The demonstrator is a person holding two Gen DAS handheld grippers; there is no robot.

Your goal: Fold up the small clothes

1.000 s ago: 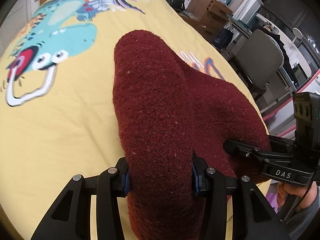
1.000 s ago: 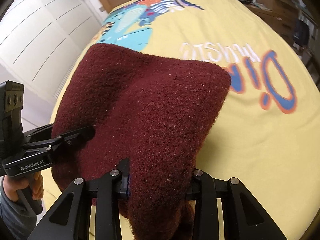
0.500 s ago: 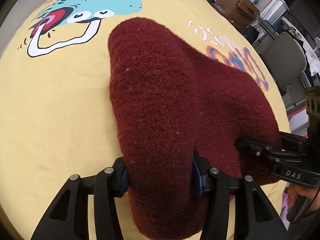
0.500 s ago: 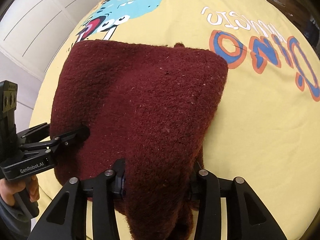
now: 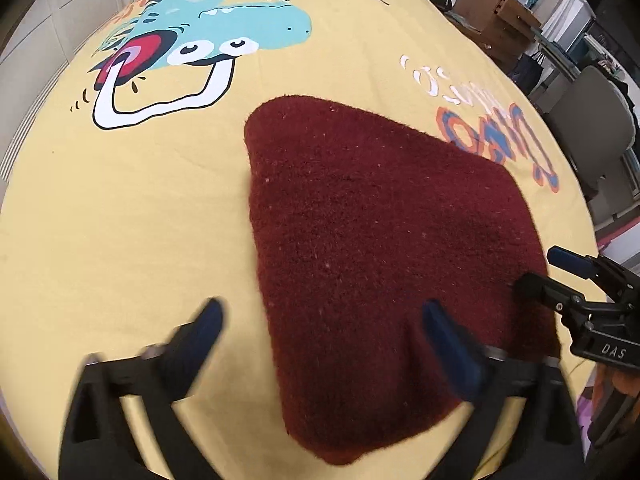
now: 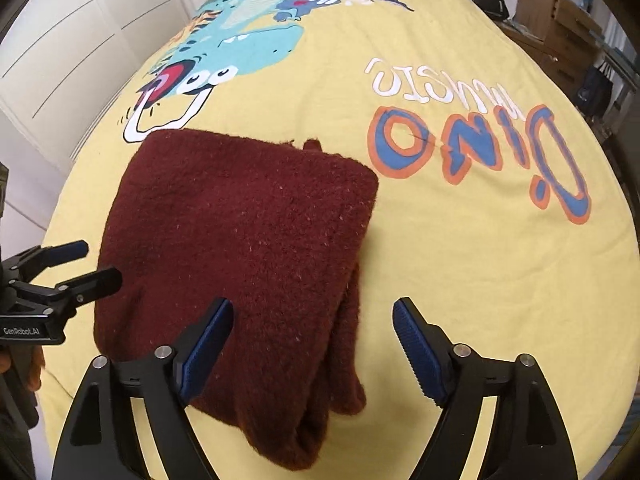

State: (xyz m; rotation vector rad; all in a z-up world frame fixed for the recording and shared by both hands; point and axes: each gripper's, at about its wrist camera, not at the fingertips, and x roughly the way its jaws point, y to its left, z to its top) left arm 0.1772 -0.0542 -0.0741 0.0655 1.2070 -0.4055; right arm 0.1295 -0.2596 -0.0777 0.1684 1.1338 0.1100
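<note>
Yellow bedspread [image 5: 120,220], printed with a teal dinosaur [image 5: 224,28] and orange-and-blue lettering [image 6: 480,148], fills both wrist views and serves as the work surface. Beyond the bedspread's far right edge stand a grey chair [image 5: 592,120] and cardboard boxes [image 5: 492,12]; white panelled doors [image 6: 60,48] line its left side.

Dark red fleece garment [image 5: 380,248] lies folded on the bedspread, nearer its front edge than its middle, between the dinosaur print and the lettering. The garment rests flat as a rough rectangle; along its right edge the stacked layers show as a thick fold, and a small tab of cloth pokes out at its far edge [image 6: 312,145].

Left gripper [image 5: 324,344] is held low over the garment's near left corner, jaws spread wide: one blue-padded finger lies over bare bedspread left of the garment, the other above the cloth. Its image is motion-blurred. Right gripper [image 6: 312,332] hovers over the garment's near right corner, jaws likewise spread, one finger above the cloth and one over bare bedspread to the right. Neither holds the garment.

Open yellow bedspread surrounds the garment to the left, right and far side.
</note>
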